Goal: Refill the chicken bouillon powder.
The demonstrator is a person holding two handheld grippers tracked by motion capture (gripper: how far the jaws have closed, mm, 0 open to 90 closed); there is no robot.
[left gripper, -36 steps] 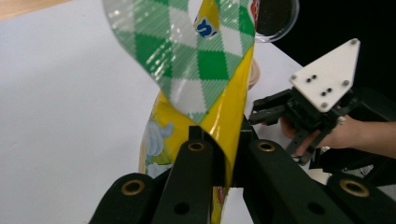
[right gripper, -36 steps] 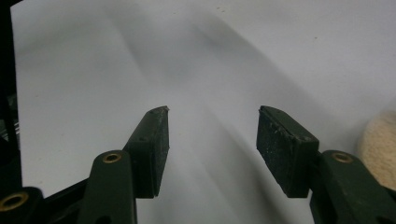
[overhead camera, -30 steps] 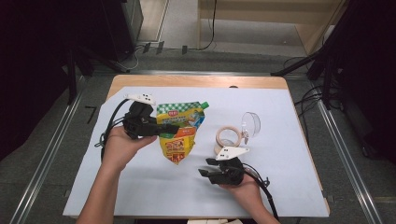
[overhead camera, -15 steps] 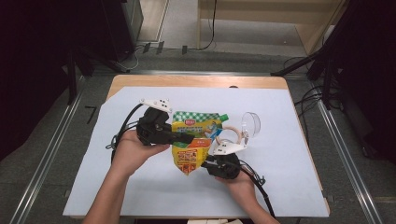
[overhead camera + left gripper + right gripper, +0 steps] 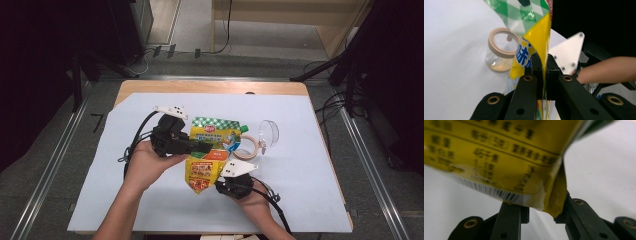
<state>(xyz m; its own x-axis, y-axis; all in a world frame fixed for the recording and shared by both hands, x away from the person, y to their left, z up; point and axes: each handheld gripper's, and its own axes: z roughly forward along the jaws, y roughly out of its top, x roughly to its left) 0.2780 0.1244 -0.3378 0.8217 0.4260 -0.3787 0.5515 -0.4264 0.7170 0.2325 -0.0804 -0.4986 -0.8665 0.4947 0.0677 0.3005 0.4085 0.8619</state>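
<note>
A yellow and green spouted pouch [image 5: 212, 150] hangs above the white sheet between both hands. My left gripper [image 5: 202, 147] is shut on its left side edge, and the left gripper view shows that yellow edge [image 5: 541, 42] pinched between the jaws of my left gripper [image 5: 544, 72]. My right gripper [image 5: 220, 182] comes in from below. Its jaws have just been closing, with the pouch's bottom corner [image 5: 549, 202] between them and both pads against it. A clear jar [image 5: 262, 135] with a tan rim lies on its side to the right of the pouch.
The jar [image 5: 500, 50] holds a little pale powder and has its mouth turned toward the pouch. The white sheet [image 5: 310, 130] covers most of the wooden table [image 5: 210, 87]. Cables trail from both grippers toward the near edge.
My left gripper has carried the pouch to the right, toward the jar. The right gripper has come up to the pouch's bottom and closed on it.
</note>
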